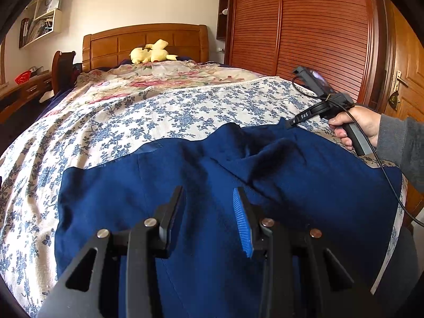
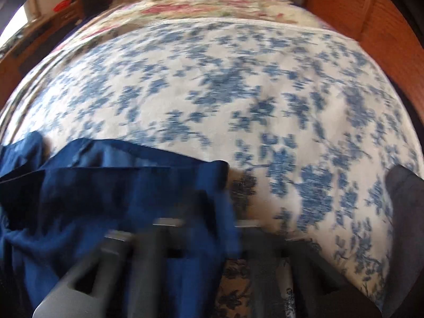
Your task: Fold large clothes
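A large dark blue garment [image 1: 212, 212] lies spread on the near end of the bed. In the left wrist view my left gripper [image 1: 209, 193] hovers over its middle, jaws apart with nothing pinched between the black finger and the blue-ribbed pad [image 1: 242, 222]. A hand [image 1: 355, 124] holds my right gripper [image 1: 288, 123] at the garment's far right corner, which peaks up to its tip. The right wrist view is blurred: my right gripper [image 2: 212, 206] looks shut on the blue garment's edge [image 2: 132, 185], and the cloth runs down between its fingers.
The bed wears a white cover with blue flowers [image 1: 159, 111], then a pink floral quilt [image 1: 159, 76] and a yellow plush toy [image 1: 151, 51] at the headboard. A wooden wardrobe [image 1: 304, 26] stands right, and a desk [image 1: 23, 87] and chair [image 1: 62, 66] stand left. A cable [image 1: 392, 182] trails from the right gripper.
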